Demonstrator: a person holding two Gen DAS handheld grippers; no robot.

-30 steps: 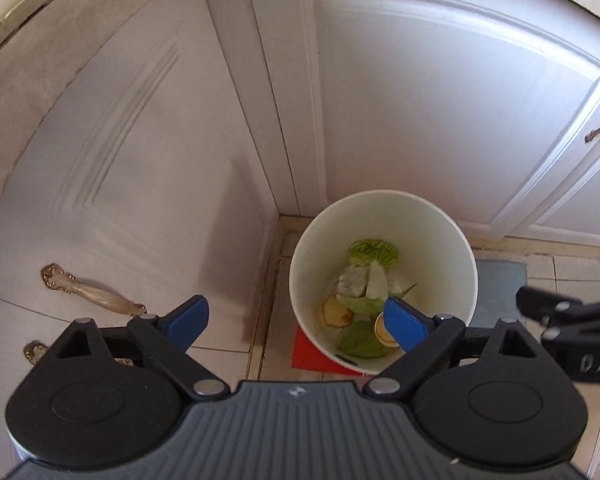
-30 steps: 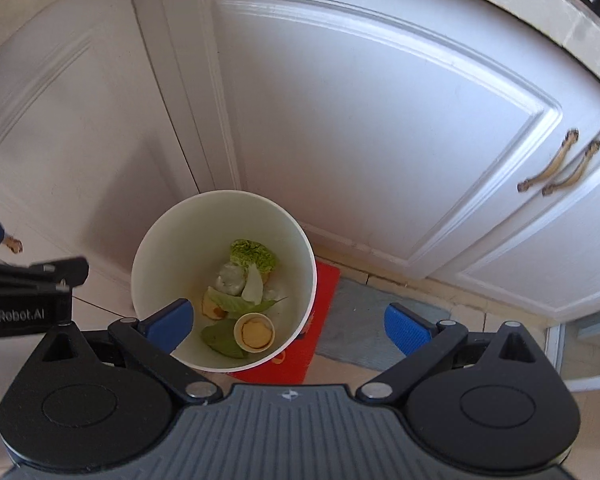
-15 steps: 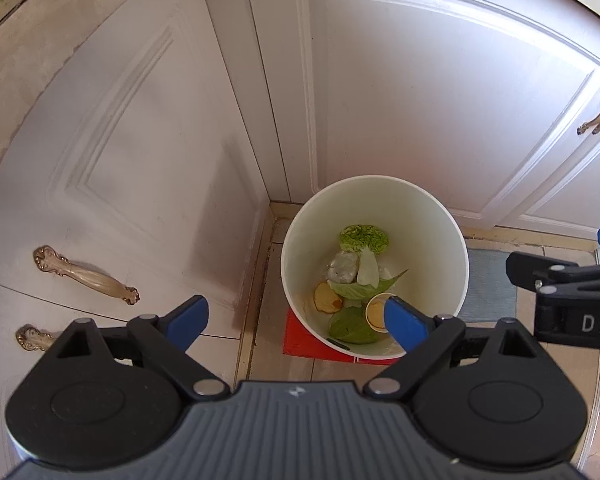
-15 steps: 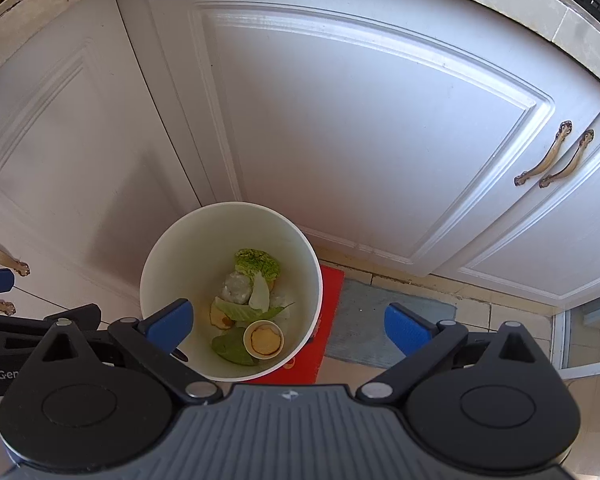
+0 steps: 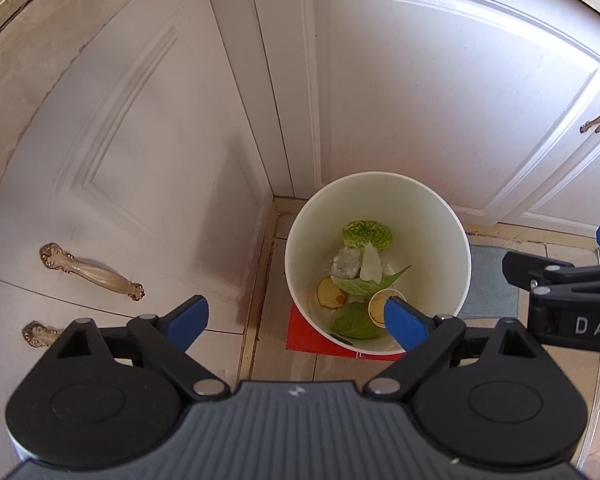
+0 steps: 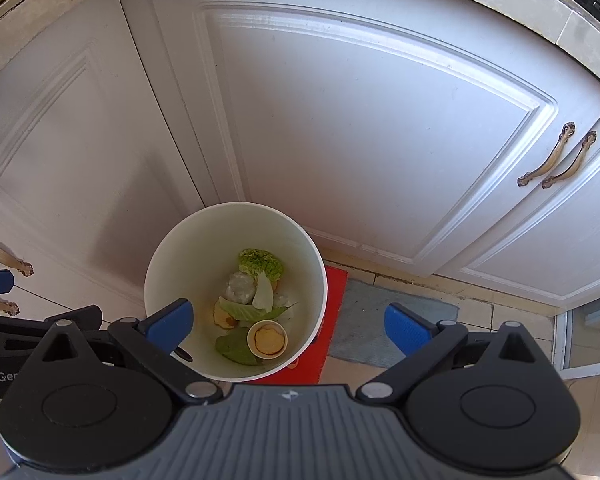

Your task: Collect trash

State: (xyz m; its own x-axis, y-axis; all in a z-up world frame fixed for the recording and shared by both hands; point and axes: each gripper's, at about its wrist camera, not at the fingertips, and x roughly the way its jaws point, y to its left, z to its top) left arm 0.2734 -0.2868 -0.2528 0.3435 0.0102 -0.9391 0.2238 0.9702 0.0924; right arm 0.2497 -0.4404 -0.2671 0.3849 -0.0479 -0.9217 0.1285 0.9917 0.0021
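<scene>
A white bin (image 5: 380,200) stands on the floor in the corner where two runs of white cupboard doors (image 6: 360,120) meet, with a red mat (image 6: 334,300) under it and a grey mat (image 6: 380,320) just beside it at 3 o'clock in the right wrist view. The bin holds the trash: a crinkled green leaf (image 6: 260,262) at 12 o'clock, a clear crumpled wrapper (image 6: 240,286) and a pale leaf stalk (image 6: 265,296) near the middle, a flat green leaf (image 6: 256,312) below them, a yellow-brown slice (image 6: 222,316) at 9 o'clock, another dark green leaf (image 6: 236,348) at 6 o'clock, and a small paper cup (image 6: 267,339) with yellow residue at 5 o'clock.

The left claw (image 5: 296,318) hangs above the floor with its blue-tipped fingers spread wide and nothing between them; its right fingertip overlaps the bin's near rim in its own view. The right claw (image 6: 286,322) is likewise spread wide and empty, looking down over the bin, its left fingertip overlapping the bin's edge at 8 o'clock. Each claw shows at the edge of the other's view.

Curved brass handles (image 6: 556,158) sit on the cupboard doors at 3 o'clock, and another brass handle (image 5: 92,272) on the door at 9 o'clock in the left wrist view.
</scene>
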